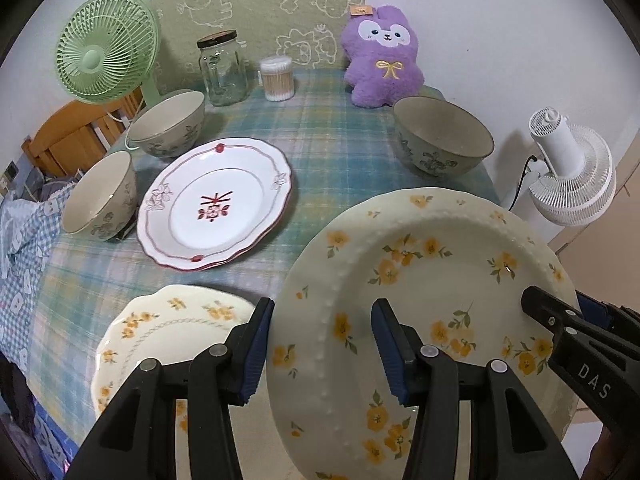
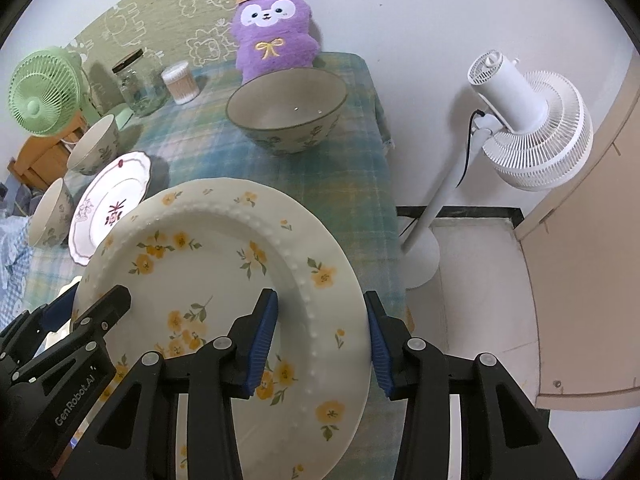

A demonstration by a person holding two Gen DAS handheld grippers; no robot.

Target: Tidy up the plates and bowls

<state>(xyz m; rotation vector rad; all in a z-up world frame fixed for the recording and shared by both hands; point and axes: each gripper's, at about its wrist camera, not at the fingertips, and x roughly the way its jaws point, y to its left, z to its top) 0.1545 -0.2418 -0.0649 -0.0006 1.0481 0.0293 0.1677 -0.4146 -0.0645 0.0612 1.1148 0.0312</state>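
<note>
Overhead: both claws, left [image 1: 322, 344] and right [image 2: 320, 338], spread astride yellow-flowered plate [image 1: 420, 280]; plaid tablecloth [image 1: 320, 140].

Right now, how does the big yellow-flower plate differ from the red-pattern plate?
The yellow-flower plate sits tilted between the fingers of both grippers; the red-pattern plate lies flat on the tablecloth, untouched. The first has a beaded cream rim, the second a scalloped red-lined rim. Both face up.

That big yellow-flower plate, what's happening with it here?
Both handheld grippers straddle opposite edges of the large floral plate: the left gripper on one rim, the right gripper on the other. Both look open around the rim. A smaller yellow-flower plate, a red-trimmed plate and three bowls sit on the plaid tablecloth.
</note>
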